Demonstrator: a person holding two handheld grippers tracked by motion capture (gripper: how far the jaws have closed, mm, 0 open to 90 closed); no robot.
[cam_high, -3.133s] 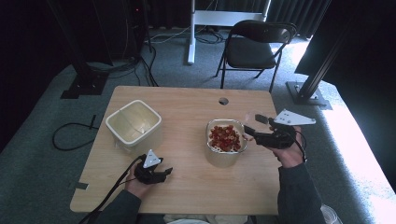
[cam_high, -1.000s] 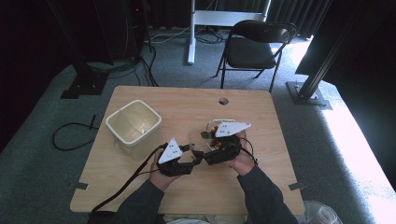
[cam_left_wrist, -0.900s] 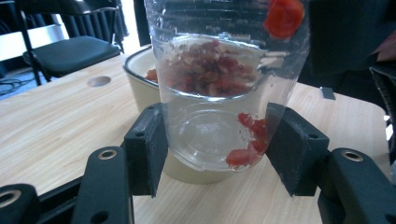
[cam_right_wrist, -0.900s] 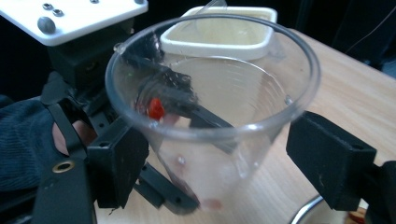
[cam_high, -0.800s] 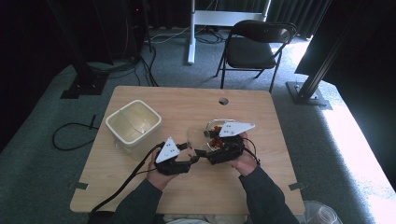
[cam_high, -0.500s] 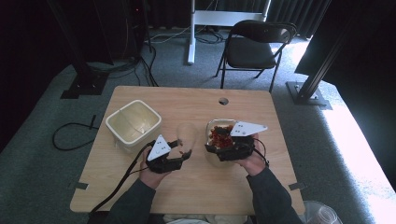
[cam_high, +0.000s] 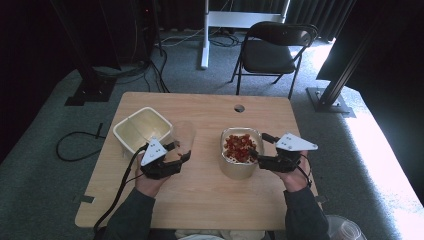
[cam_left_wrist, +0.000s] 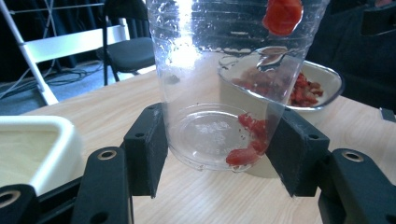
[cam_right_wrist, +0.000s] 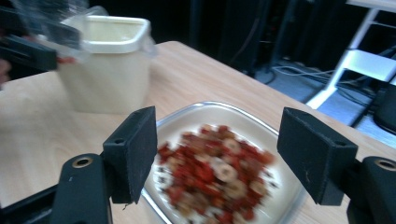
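Two jobs are split here: a clear plastic cup holding a few red pieces is clamped by the left gripper at centre-left, while the right gripper, jaws just closing on nothing, is judged to need lowering into the dried-fruit bowl.

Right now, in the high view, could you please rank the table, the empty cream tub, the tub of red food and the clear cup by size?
1. Table.
2. Empty cream tub, nearly alike with the tub of red food; no firm order.
3. Clear cup.
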